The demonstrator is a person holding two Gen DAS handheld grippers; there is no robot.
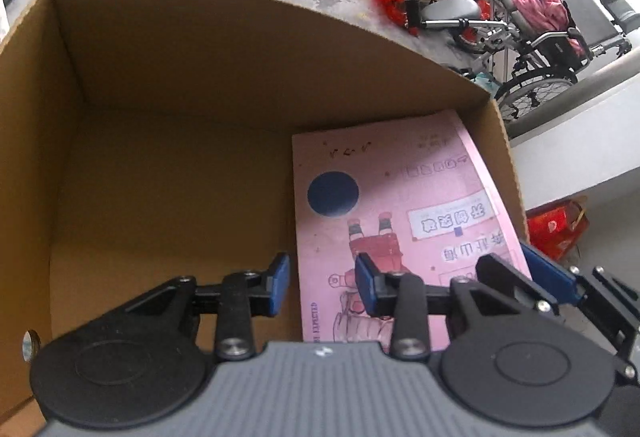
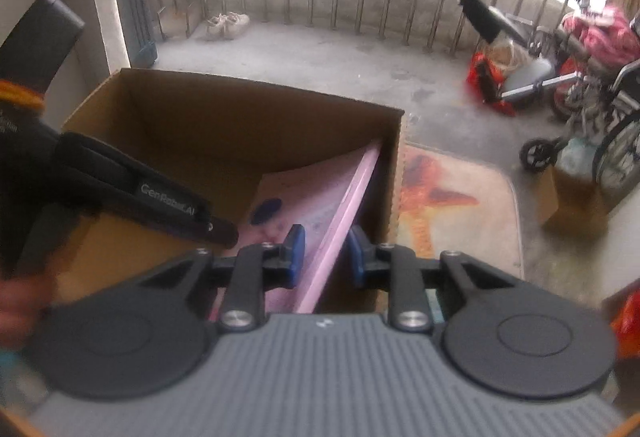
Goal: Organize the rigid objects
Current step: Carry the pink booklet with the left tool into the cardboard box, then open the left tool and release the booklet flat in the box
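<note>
Cardboard box [image 1: 168, 85], open at the top and standing on the floor, is holding a single pink book [image 1: 400, 197] — it is lying against the box's right-hand wall, its far edge riding up that wall in the right wrist view. Both pairs of tongs are reaching down into the box: the left tongs [image 1: 322, 283] are standing open over the book's near left corner, gripping nothing, while the right tongs [image 2: 325, 255] are straddling the book's raised edge, pads apart and not pressing. Judging from this, one object is being stowed, much of the box is lying bare, and whether more items are waiting cannot be told.
</note>
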